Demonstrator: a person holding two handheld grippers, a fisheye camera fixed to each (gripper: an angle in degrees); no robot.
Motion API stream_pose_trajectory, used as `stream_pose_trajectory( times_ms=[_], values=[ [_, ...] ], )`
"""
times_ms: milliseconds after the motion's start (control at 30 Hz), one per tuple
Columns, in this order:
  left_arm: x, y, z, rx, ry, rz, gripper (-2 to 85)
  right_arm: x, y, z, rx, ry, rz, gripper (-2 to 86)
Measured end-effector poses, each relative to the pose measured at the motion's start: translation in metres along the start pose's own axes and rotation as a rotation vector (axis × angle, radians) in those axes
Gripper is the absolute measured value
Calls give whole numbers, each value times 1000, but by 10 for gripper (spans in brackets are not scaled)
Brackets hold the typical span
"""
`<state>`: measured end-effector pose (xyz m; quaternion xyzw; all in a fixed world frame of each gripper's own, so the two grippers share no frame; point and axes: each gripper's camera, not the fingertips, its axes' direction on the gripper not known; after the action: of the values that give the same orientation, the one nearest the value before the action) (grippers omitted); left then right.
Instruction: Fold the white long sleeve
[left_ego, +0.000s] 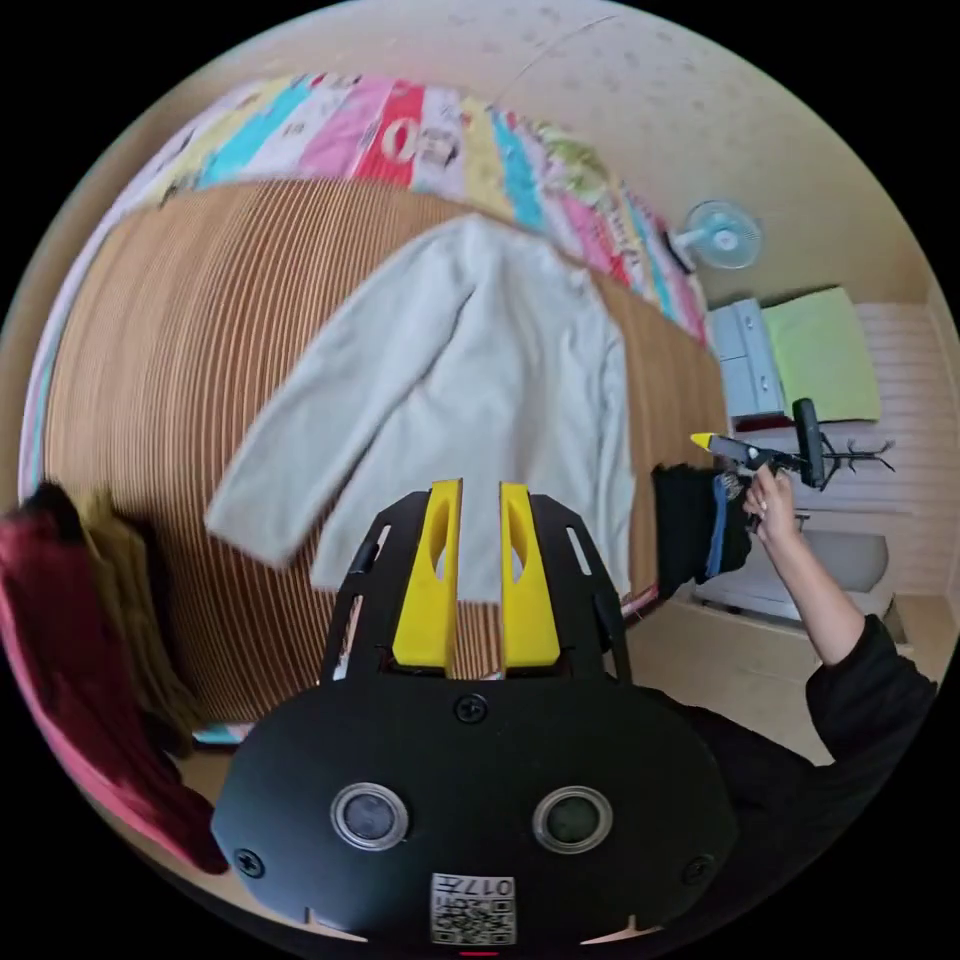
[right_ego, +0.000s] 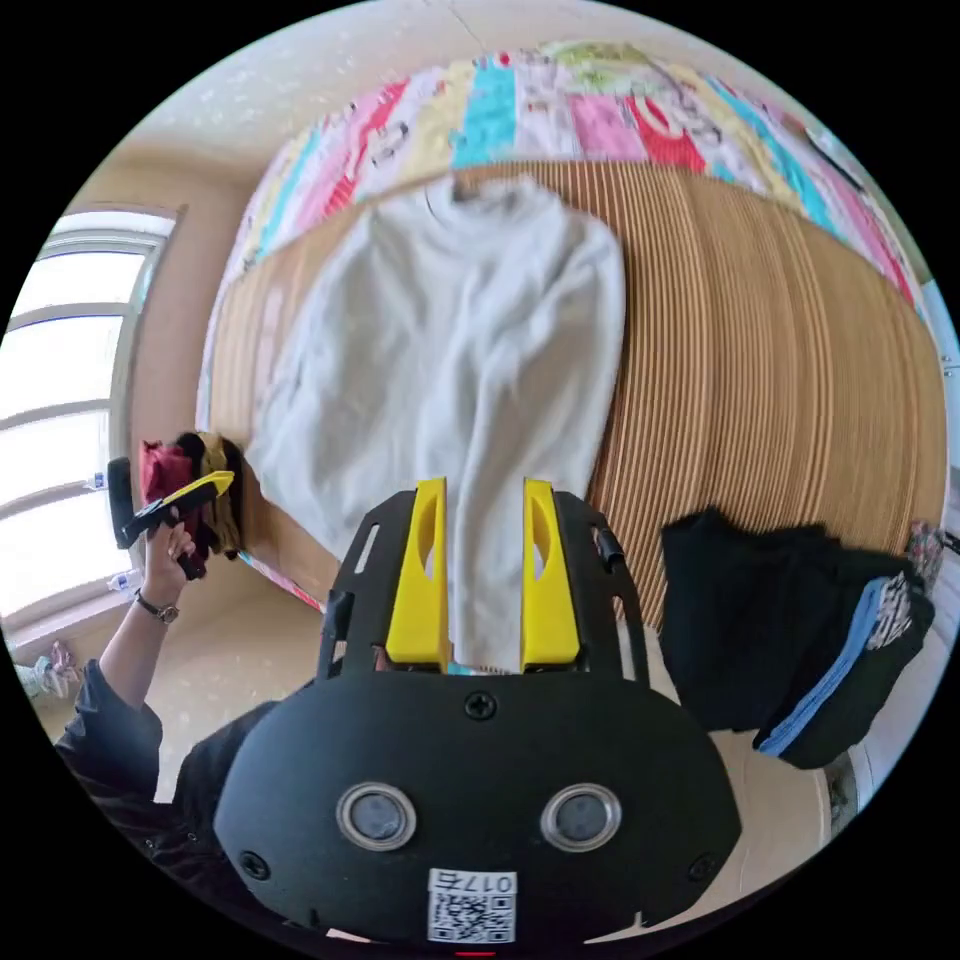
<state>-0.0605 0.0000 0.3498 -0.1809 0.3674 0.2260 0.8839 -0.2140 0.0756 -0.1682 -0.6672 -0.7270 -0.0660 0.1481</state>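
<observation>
Jaws spread with a gap between them on both grippers: the left gripper (left_ego: 480, 490) and right gripper (right_ego: 484, 490) each hover above the white long sleeve (left_ego: 470, 390), pinching nothing. The garment lies spread flat on a ribbed bamboo mat (left_ego: 180, 380), 1 sleeve angled outward. Dark folded clothes (right_ego: 780, 620) sit at the mat's edge, red and olive clothes (left_ego: 90, 620) at the other

White long sleeve (left_ego: 470, 380), spread flat and face-up on the ribbed mat, both sleeves angled outward.
</observation>
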Motion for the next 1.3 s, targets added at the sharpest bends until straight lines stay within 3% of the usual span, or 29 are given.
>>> stream_pose_trajectory(
  times_ms=[167, 233, 300, 400, 500, 567, 667, 733, 800, 1000, 1133, 1300],
  values=[
    [-28, 41, 0, -10, 75, -154, 66, 62, 77, 103, -242, 55, 107, 149],
    [-31, 40, -15, -33, 90, -173, 68, 61, 100, 89, -158, 149, 41, 119],
    [-30, 34, -31, -40, 104, -160, 70, 66, 103, 69, -207, 183, -30, 54],
    [-23, 19, -65, -15, 77, -121, 71, 103, 82, -8, -256, 173, -73, 43],
    [-19, 2, -100, 27, 79, -99, 77, 172, 48, -157, -21, 328, 53, 41],
    [-18, -7, -119, 58, 56, -89, 80, 254, 45, -284, 240, 351, 341, 43],
    [-19, -20, -143, 96, 26, -95, 85, 333, 72, -352, 397, 199, 617, 56],
    [-22, -33, -152, 96, 38, -86, 88, 344, 78, -349, 389, 69, 674, 69],
    [-22, -44, -155, 84, 5, -62, 88, 318, 71, -326, 344, 29, 585, 76],
    [-25, -63, -132, -78, -173, -49, 74, 170, 26, -183, -1, -67, 173, 57],
    [-43, -22, -139, -73, -67, -129, 47, 110, 48, -120, -252, 84, 26, 19],
    [-47, 83, -132, -157, -91, -127, 44, 128, 142, -149, -210, 139, -9, 8]
  ],
)
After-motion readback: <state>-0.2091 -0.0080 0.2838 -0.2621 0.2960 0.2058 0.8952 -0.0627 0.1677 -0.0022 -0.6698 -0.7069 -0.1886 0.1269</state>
